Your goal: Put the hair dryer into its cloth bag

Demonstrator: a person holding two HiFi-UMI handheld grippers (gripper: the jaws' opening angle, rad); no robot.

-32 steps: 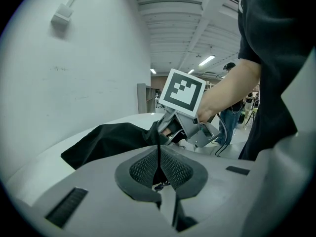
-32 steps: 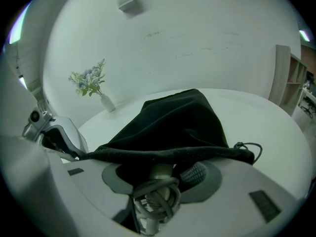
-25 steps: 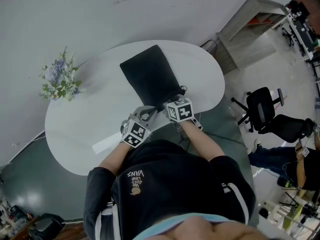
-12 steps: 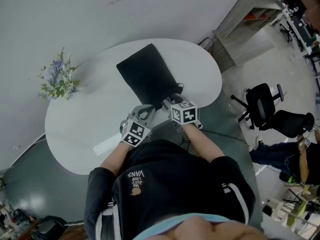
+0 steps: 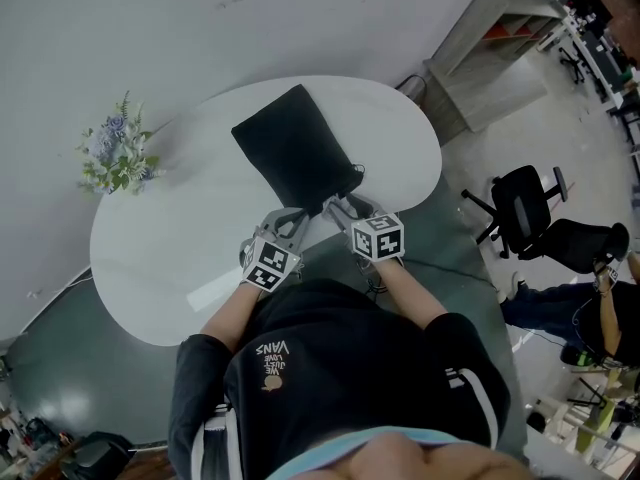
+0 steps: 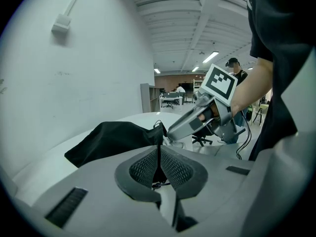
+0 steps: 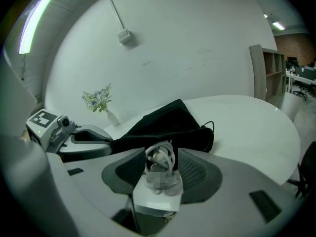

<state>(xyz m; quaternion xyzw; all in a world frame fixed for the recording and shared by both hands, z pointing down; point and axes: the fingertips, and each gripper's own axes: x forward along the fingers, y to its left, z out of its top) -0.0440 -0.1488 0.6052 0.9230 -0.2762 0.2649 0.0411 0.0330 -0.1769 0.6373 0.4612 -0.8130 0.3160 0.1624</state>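
The black cloth bag (image 5: 292, 150) lies on the white round table (image 5: 170, 243), its mouth toward me. My left gripper (image 5: 298, 220) is at the mouth's near corner. In the left gripper view the left gripper (image 6: 159, 163) is shut on a thin fold of the bag (image 6: 111, 139) at its edge. My right gripper (image 5: 338, 208) is beside it at the mouth. In the right gripper view the right gripper (image 7: 161, 168) is shut on a coiled white cord bundle (image 7: 160, 158) with a white block under it. The bag (image 7: 168, 125) lies just beyond. The hair dryer's body is hidden.
A vase of flowers (image 5: 115, 158) stands at the table's far left edge. A black office chair (image 5: 528, 218) and a grey shelf unit (image 5: 495, 53) stand on the floor to the right. A person sits at the right edge (image 5: 600, 318).
My right gripper has drawn back from the bag's mouth toward me and to the right. The left gripper has kept its place on the bag.
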